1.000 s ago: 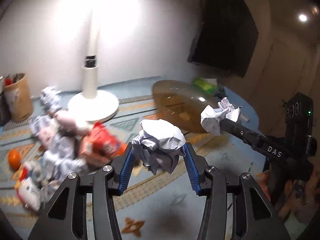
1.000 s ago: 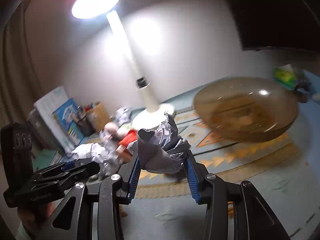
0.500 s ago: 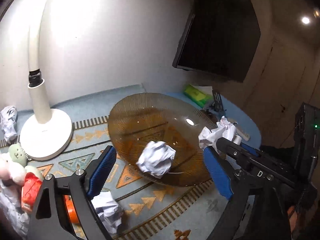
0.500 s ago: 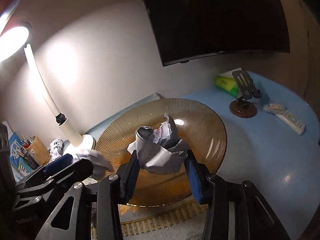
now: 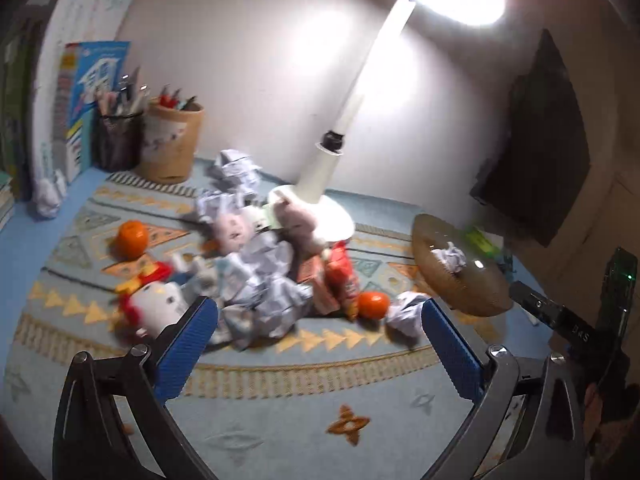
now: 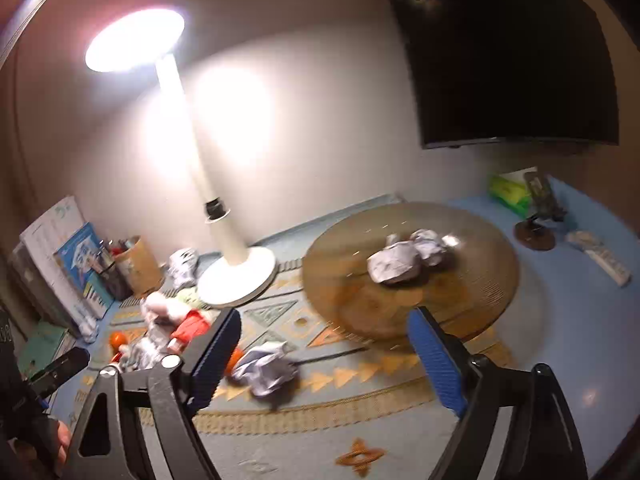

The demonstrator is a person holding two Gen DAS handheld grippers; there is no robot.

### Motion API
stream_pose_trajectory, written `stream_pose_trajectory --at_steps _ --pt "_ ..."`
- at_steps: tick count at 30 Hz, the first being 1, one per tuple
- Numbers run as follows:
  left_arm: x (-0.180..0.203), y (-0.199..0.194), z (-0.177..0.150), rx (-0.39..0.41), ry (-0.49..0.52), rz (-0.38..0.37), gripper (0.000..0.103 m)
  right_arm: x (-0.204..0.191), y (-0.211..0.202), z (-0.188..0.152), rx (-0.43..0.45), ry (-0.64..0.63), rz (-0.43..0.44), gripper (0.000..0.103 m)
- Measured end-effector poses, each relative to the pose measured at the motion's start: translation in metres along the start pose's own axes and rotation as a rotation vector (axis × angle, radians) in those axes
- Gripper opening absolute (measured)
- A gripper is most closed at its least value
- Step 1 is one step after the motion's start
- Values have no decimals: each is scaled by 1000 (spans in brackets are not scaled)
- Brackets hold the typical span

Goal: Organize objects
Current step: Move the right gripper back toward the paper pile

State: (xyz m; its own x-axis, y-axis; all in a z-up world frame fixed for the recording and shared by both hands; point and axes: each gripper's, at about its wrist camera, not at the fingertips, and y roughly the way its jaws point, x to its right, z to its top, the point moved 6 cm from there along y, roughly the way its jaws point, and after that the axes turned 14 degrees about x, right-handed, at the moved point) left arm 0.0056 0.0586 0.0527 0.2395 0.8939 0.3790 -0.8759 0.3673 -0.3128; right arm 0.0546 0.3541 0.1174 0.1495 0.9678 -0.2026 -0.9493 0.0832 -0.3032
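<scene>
Both jaws being opened and empty, the left gripper (image 5: 320, 344) and right gripper (image 6: 324, 356) are best being aimed at the nearest, apparently loose, paper ball (image 6: 266, 366) for the dish (image 6: 472, 312).

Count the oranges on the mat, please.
2. One orange lies alone on the mat's left part; the other orange lies beside the red snack packet. The toy pile may hide more.
</scene>
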Motion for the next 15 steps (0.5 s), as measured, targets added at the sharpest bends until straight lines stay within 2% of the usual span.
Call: stream_pose_trajectory --at_steps 3,5,6,8,10,13,15 --pt "-31 0 -22 -29 20 29 102 -50 18 -49 -60 -72 50 88" --pt "-40 2 -30 -7 73 76 102 -73 34 -72 -90 -92 56 82" --pt "-43 2 -33 -3 81 98 102 -81 39 -78 -77 -83 66 81" --pt "-46 0 -31 5 50 75 102 -87 43 -83 -4 -76 35 80" --pt "-50 -2 -30 16 49 105 102 -87 43 -85 57 -73 -5 80" --pt "-53 3 -30 -4 33 124 102 -85 46 -88 49 -102 -36 80" --pt "-55 4 -30 -11 29 143 102 -88 49 -88 39 -131 -47 88"
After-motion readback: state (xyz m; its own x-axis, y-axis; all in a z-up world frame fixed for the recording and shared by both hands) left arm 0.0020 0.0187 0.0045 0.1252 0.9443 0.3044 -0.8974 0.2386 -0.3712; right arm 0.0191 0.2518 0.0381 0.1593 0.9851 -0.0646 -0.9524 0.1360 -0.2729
